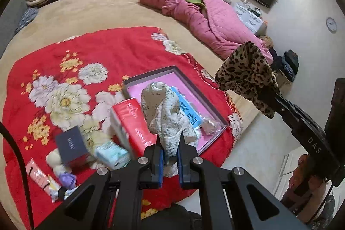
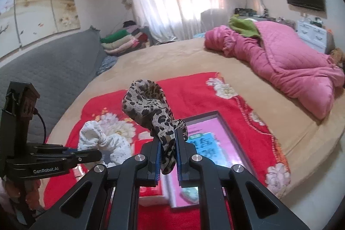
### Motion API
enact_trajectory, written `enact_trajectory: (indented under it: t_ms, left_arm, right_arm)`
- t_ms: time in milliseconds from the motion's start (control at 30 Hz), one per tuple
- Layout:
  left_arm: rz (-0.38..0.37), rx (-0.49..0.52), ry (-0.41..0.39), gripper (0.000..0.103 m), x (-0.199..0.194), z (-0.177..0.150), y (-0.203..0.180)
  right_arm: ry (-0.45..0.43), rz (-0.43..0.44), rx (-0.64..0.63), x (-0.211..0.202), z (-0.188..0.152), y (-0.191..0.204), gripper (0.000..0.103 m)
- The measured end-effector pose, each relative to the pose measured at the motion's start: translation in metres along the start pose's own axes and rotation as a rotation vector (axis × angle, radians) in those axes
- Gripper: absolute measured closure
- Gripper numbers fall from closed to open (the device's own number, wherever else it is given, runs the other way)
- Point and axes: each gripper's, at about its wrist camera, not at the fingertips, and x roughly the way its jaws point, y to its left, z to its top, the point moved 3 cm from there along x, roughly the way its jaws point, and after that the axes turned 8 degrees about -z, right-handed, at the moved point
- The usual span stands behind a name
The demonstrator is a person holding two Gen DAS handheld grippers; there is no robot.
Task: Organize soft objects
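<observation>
My left gripper is shut on a white floral scrunchie, held up above the red flowered blanket. My right gripper is shut on a leopard-print scrunchie, also lifted off the bed. Each gripper shows in the other view: the right one at the right edge with the leopard-print scrunchie, the left one at lower left with the white scrunchie. A grey-rimmed tray with a pink floor lies on the blanket under both, holding a blue packet.
On the blanket left of the tray lie a red box, a dark blue box, a pale blue packet, a pink tube and small soft items. A pink quilt lies at the bed's far right. Folded blankets are stacked by the curtain.
</observation>
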Motion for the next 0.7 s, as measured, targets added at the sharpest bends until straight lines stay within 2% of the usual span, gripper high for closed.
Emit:
enact_trajectory:
  t_ms: [400, 700]
  left_arm:
    - [-0.007, 0.053, 0.050, 0.093, 0.046, 0.020, -0.025]
    - [0.029, 0.099, 0.076, 0.093, 0.077, 0.028, -0.039]
  right_arm:
    - [-0.005, -0.126, 0.007, 0.001, 0.001, -0.038, 0.092]
    - [0.009, -0.162, 0.052, 0.016, -0.009, -0.070, 0.092]
